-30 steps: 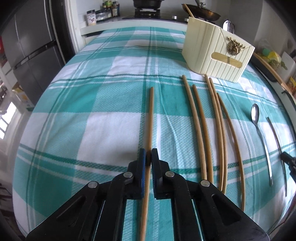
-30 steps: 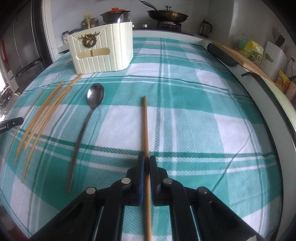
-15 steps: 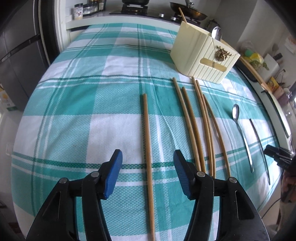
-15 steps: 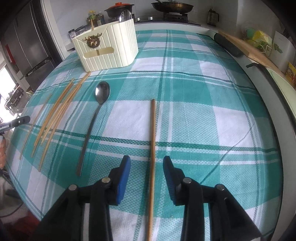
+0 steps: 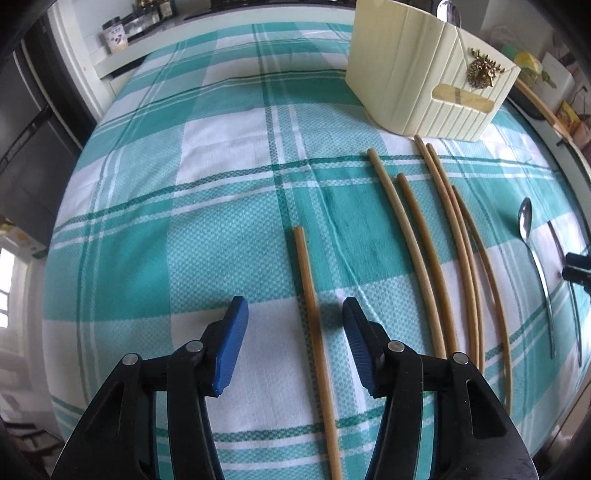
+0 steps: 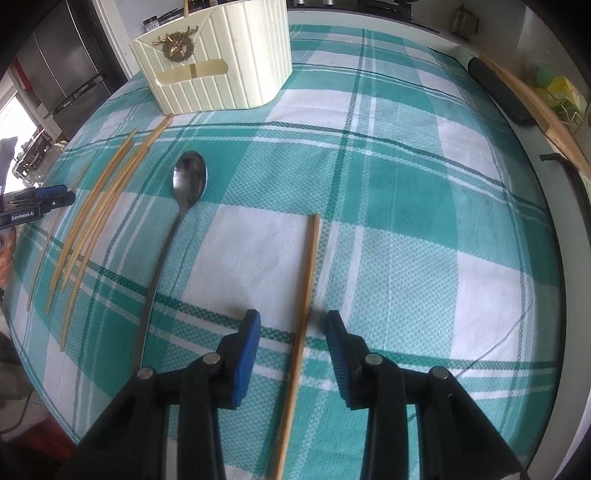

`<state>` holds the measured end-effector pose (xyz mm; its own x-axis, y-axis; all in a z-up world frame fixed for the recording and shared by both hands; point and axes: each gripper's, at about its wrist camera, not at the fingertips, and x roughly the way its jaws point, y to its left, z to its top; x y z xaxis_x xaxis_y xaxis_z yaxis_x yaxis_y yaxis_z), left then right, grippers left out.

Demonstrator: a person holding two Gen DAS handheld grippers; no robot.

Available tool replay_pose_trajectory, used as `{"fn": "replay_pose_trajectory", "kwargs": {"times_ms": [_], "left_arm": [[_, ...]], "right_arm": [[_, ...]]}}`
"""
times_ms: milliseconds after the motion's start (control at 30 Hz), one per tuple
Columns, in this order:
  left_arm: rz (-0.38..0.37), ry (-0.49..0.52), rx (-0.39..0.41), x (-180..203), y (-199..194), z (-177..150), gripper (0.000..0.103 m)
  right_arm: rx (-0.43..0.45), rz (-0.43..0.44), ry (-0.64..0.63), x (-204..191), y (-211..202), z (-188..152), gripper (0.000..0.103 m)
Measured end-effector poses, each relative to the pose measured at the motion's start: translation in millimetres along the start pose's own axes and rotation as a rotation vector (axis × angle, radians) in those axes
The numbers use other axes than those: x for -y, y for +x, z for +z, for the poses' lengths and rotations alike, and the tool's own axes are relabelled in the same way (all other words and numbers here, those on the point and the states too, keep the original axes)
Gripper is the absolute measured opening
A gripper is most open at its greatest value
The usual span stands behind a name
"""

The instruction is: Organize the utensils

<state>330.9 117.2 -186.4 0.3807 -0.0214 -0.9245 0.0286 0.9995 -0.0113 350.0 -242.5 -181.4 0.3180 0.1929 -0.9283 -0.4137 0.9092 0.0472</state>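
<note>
Lay flat on the checked cloth [image 5: 221,206], each chopstick [image 5: 312,317] light, stiff, thin, probably roll-prone, best pinched mid-shaft, loose between parted left gripper [image 5: 293,332] and right gripper [image 6: 293,334] pads.

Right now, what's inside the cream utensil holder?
Only a spoon bowl pokes above the rim of the cream utensil holder in the left wrist view, and a wooden stick tip in the right. The walls hide everything lower inside.

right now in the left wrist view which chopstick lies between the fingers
The lone chopstick lying apart on the left, between the open left gripper fingers, untouched. The other five chopsticks lie grouped to its right.
</note>
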Motion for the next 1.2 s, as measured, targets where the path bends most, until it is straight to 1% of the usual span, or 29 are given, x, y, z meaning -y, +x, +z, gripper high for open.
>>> {"fn": "replay_pose_trajectory", "kwargs": {"times_ms": [67, 100, 133, 167, 200, 233, 267, 333, 400, 500, 633, 733, 833, 933, 1067, 1200], "left_arm": [[-0.005, 0.005, -0.017, -0.1, 3.4, 8.6, 0.051], [-0.003, 0.002, -0.021, -0.6, 5.0, 12.9, 0.046], [0.001, -0.003, -0.02, -1.6, 6.2, 17.1, 0.04], [-0.001, -0.01, -0.015, -2.4, 6.8, 20.1, 0.023], [-0.012, -0.019, -0.009, -2.9, 7.6, 22.7, 0.007], [-0.035, -0.036, -0.007, -4.4, 8.5, 24.9, 0.005], [-0.033, -0.062, 0.002, -6.8, 7.5, 25.3, 0.004], [-0.021, -0.096, 0.046, -9.9, -0.4, 24.4, 0.004], [-0.053, -0.141, 0.103, -16.8, -18.0, 22.1, 0.004], [-0.075, -0.176, 0.206, -24.5, -57.9, 16.1, 0.004], [-0.107, -0.192, 0.338, -27.4, -118.6, 5.1, 0.004], [-0.13, -0.193, 0.441, -27.5, -161.5, -7.6, 0.004], [-0.155, -0.2, 0.52, -28.3, -191.7, -17.9, 0.004], [-0.164, -0.198, 0.568, -25.1, -209.7, -25.5, 0.004], [-0.162, -0.186, 0.603, -20.0, -221.2, -25.6, 0.003], [-0.166, -0.182, 0.624, -18.0, -230.8, -21.8, 0.003]], "right_arm": [[0.0, 0.006, 0.011, 2.6, 6.0, 15.5, 0.036], [0.003, 0.006, 0.016, 3.3, 9.1, 23.2, 0.036], [0.007, -0.002, 0.015, 3.5, 11.6, 30.1, 0.032], [0.005, -0.017, 0.011, 3.4, 15.4, 36.4, 0.017], [0.008, -0.033, 0.015, 4.3, 17.7, 41.5, 0.006], [0.015, -0.031, 0.024, 6.3, 19.0, 46.1, 0.006], [0.022, -0.027, 0.036, 8.4, 19.2, 49.3, 0.005], [0.055, -0.016, 0.067, 14.0, 13.8, 51.1, 0.005], [0.125, 0.024, 0.1, 18.2, -4.3, 48.6, 0.005], [0.236, 0.057, 0.115, 16.2, -44.8, 42.2, 0.005], [0.379, 0.081, 0.091, 4.7, -107.7, 31.9, 0.005], [0.476, 0.078, 0.053, -8.4, -150.7, 21.4, 0.005], [0.572, 0.057, -0.001, -23.1, -184.5, 10.8, 0.005], [0.654, 0.042, -0.041, -38.0, -208.4, 1.9, 0.005], [0.749, 0.027, -0.053, -50.5, -228.3, -1.3, 0.005], [0.804, 0.035, -0.041, -57.3, -239.0, 5.0, 0.005]]}}
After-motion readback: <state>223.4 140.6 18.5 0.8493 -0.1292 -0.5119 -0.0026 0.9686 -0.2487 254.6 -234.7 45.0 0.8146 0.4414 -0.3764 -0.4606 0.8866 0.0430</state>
